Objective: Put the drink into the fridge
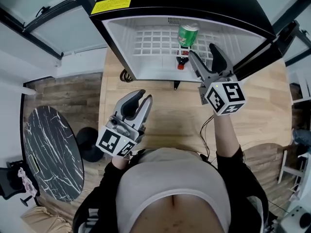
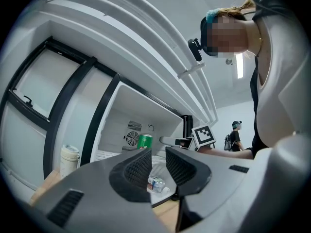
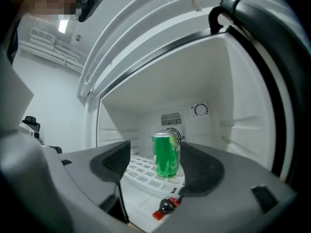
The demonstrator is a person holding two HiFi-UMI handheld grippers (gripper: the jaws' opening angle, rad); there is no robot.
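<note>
The small fridge (image 1: 121, 42) stands open on the wooden table. A green can (image 1: 187, 34) stands upright on the white wire shelf inside, also visible as the can (image 3: 166, 155) and the can (image 2: 145, 141). My right gripper (image 1: 202, 51) is open at the fridge's front edge. Its jaws stand either side of the can in the right gripper view, short of it and not touching: right gripper (image 3: 156, 166). A cola bottle (image 1: 181, 59) with a red cap lies on the fridge floor below. My left gripper (image 1: 144, 95) hovers over the table, jaws a narrow gap apart, holding nothing: left gripper (image 2: 158, 165).
The fridge door (image 1: 272, 42) hangs open at the right. A white flask (image 2: 69, 159) stands on the table left of the fridge. A cable (image 1: 209, 125) runs across the wooden table (image 1: 170, 120). A round black marble table (image 1: 51, 154) is on the floor at left.
</note>
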